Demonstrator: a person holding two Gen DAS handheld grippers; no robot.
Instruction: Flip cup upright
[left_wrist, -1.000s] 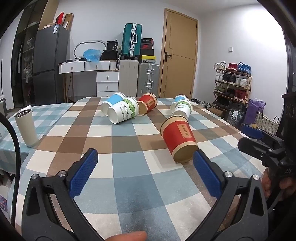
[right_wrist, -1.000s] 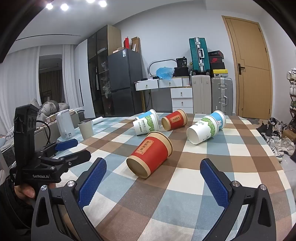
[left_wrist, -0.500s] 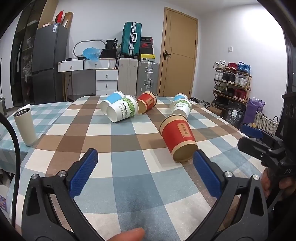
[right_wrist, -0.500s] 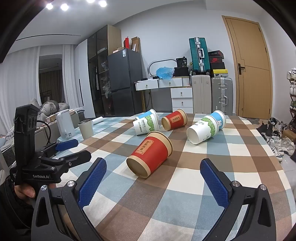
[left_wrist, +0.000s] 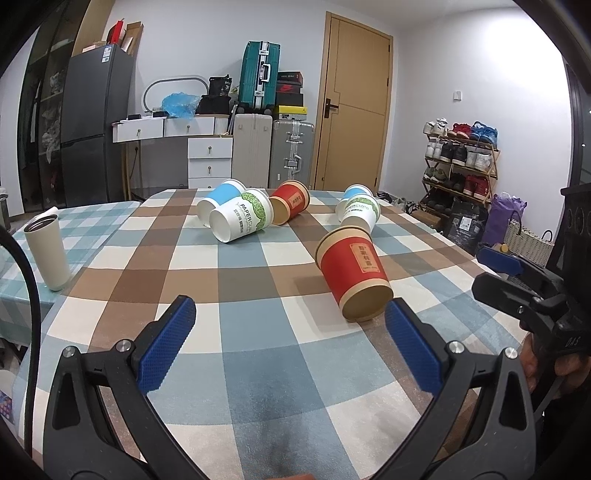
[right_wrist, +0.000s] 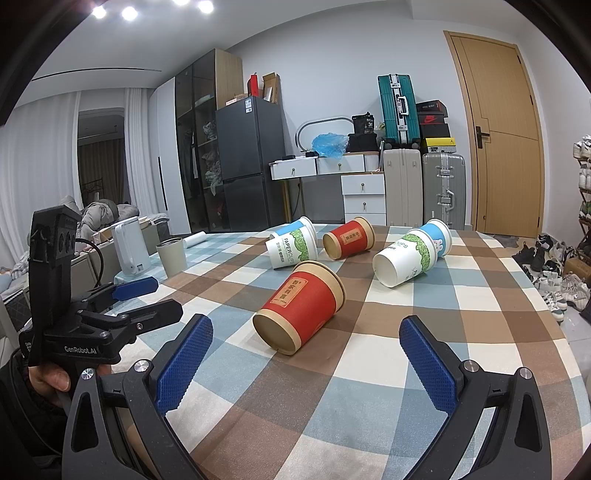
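Note:
Several paper cups lie on their sides on the checked tablecloth. The nearest is a red cup, also in the right wrist view, with its base end towards me. Behind it lie a white and green cup, a blue cup, a second red cup and another white and green cup. My left gripper is open and empty, just short of the red cup. My right gripper is open and empty, in front of the same cup.
A beige tumbler stands upright at the table's left edge. A white kettle stands beside it in the right wrist view. Suitcases, drawers and a fridge stand behind the table. A shoe rack is at the right.
The left gripper's view has shifted slightly, and the red cup sits a little closer to its right finger. The right gripper has not moved. Both stay open.

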